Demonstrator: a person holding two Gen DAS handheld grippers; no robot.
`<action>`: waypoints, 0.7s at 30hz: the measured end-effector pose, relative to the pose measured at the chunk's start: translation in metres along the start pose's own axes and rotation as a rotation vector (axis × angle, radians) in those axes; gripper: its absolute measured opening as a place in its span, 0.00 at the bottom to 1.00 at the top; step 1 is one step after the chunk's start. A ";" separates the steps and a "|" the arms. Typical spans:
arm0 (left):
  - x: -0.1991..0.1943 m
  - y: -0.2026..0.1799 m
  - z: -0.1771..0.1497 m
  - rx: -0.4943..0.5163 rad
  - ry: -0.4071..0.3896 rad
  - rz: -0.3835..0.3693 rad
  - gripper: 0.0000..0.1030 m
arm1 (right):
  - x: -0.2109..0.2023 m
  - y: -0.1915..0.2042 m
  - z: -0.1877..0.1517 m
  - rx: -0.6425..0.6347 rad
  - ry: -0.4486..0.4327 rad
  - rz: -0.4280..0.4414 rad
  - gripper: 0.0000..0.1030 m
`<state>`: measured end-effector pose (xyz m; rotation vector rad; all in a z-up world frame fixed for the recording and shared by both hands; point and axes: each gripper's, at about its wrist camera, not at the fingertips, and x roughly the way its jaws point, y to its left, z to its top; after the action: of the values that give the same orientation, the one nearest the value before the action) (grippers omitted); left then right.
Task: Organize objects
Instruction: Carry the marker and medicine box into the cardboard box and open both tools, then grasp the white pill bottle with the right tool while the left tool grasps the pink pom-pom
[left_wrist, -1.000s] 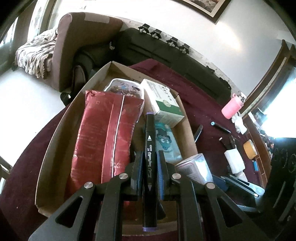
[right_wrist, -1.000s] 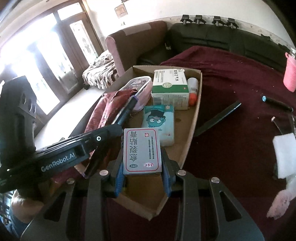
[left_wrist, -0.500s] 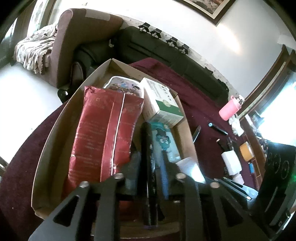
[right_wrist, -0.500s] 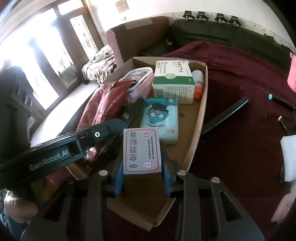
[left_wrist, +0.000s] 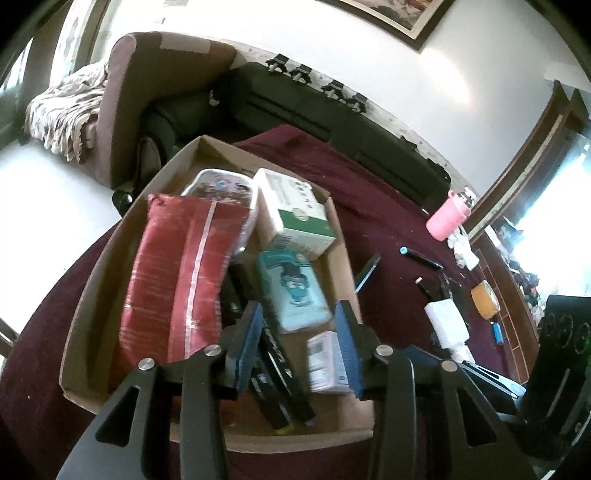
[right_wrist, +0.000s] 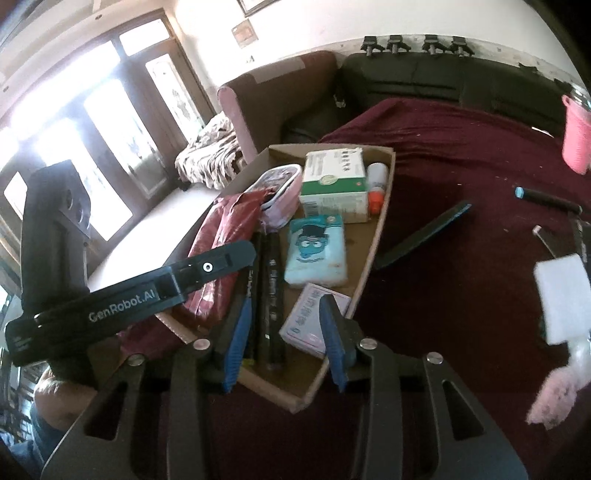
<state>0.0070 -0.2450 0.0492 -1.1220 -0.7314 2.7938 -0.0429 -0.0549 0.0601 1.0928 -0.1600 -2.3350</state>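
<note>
While both tongs — left (left_wrist: 297, 341), right (right_wrist: 286, 334) — gape empty, the cardboard box (right_wrist: 373, 254) holds most items (pens (right_wrist: 546, 197) remain on the worktop (right_wrist: 461, 155)).

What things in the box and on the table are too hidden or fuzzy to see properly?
- Marker pens, left wrist view: labels smeared by blur; the left gripper, open, covers part.
- Small pink box, right wrist view: the right gripper, open, hides one edge; print blurred.
- White bottle, right wrist view: half behind the green-and-white box.
- Pink cup, right wrist view: cut off by the edge.
</note>
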 end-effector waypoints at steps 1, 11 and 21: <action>0.000 -0.003 -0.001 0.006 0.002 -0.001 0.35 | -0.005 -0.006 -0.001 0.016 -0.005 0.000 0.36; 0.012 -0.054 -0.015 0.086 0.045 -0.010 0.35 | -0.047 -0.065 -0.014 0.121 -0.055 -0.036 0.36; 0.039 -0.138 -0.055 0.270 0.164 -0.093 0.35 | -0.104 -0.152 -0.023 0.245 -0.118 -0.158 0.36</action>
<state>-0.0041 -0.0914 0.0507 -1.2105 -0.3675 2.5862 -0.0375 0.1302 0.0646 1.1173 -0.4273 -2.5746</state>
